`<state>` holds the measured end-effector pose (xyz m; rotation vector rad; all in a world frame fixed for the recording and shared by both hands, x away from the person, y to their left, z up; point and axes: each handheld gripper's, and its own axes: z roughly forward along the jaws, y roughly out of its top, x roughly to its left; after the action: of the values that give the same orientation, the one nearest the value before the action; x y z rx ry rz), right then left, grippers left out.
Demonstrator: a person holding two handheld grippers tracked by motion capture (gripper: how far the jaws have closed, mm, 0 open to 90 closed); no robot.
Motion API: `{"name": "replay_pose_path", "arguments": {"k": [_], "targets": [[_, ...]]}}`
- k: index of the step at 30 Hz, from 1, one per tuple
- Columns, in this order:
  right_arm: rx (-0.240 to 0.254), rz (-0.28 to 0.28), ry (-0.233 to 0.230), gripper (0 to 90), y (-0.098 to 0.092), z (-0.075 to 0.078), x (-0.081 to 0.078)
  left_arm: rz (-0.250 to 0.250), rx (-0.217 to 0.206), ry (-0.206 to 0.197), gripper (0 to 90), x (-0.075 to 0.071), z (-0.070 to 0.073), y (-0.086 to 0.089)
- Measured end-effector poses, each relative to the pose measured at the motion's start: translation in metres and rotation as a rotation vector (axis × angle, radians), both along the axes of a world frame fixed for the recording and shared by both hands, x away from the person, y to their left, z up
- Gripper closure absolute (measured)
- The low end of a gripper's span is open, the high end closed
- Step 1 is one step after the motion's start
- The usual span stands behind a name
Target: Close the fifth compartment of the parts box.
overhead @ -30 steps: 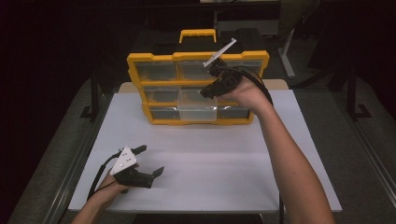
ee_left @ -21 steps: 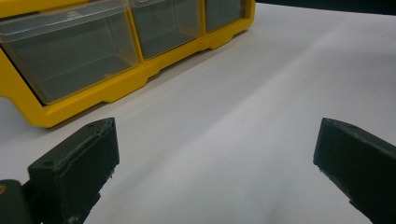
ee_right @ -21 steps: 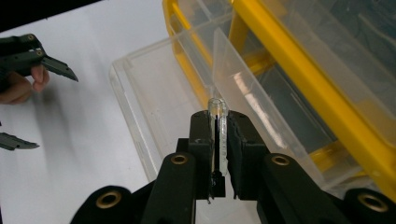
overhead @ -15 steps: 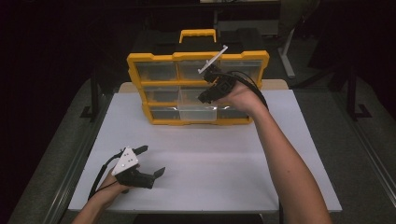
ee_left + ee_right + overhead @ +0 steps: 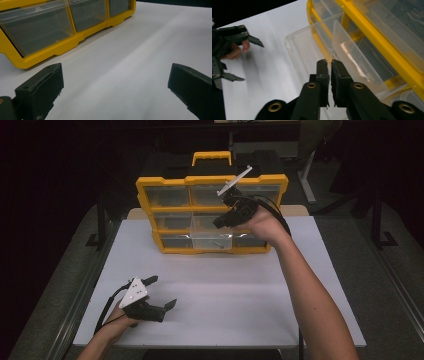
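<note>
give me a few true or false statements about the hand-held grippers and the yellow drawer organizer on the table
1. The left hand-held gripper rests low over the white table with its jaws wide apart. True.
2. The right hand-held gripper has its jaws spread wide. False: they are almost together, and the frames do not show clearly whether anything is pinched between them.
3. A clear drawer in the bottom row of the yellow organizer is pulled out. True.
4. The organizer lies flat on its back. False: it stands upright, handle on top.
5. The left hand-held gripper holds a drawer. False: nothing is between its jaws.
</note>
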<state>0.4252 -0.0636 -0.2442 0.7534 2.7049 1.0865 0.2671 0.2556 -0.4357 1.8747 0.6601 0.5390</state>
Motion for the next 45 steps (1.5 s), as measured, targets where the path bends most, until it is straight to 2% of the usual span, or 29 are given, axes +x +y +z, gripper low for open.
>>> {"name": "replay_pose_path", "arguments": {"k": [2, 4, 12, 13, 14, 20, 23, 29, 31, 45], "targets": [[0.021, 0.013, 0.01, 87.5, -0.002, 0.0, -0.004, 0.004, -0.007, 0.002, 0.4, 0.001, 0.0, 0.0], [0.043, 0.036, 0.015, 88.4, -0.003, -0.001, -0.009, 0.002, 0.008, 0.002, 0.4, 0.001, 0.0, 0.001], [0.051, 0.074, 0.008, 88.5, 0.0, -0.011, -0.025, 0.007, 0.002, -0.001, 0.4, -0.001, 0.0, 0.0], [0.048, 0.077, 0.012, 88.5, 0.002, -0.012, -0.027, 0.006, 0.003, -0.001, 0.4, -0.001, 0.0, -0.001], [0.04, 0.093, -0.006, 88.5, 0.002, -0.014, -0.027, 0.005, 0.008, -0.002, 0.4, -0.001, 0.0, -0.001], [0.027, 0.104, -0.013, 88.6, 0.007, -0.019, -0.031, 0.003, 0.01, -0.003, 0.4, -0.001, 0.001, 0.0], [0.016, 0.085, 0.004, 88.6, 0.009, -0.021, -0.033, 0.005, 0.006, -0.003, 0.4, -0.001, 0.0, 0.0], [-0.004, 0.069, -0.006, 88.7, 0.008, -0.026, -0.029, 0.003, 0.008, -0.003, 0.4, -0.001, 0.0, 0.0], [0.0, 0.064, 0.004, 88.7, 0.008, -0.026, -0.029, 0.004, 0.005, -0.002, 0.4, -0.001, 0.0, -0.001], [-0.003, 0.053, -0.02, 88.7, 0.008, -0.025, -0.023, 0.004, 0.004, 0.0, 0.4, -0.001, 0.0, 0.0]]}}
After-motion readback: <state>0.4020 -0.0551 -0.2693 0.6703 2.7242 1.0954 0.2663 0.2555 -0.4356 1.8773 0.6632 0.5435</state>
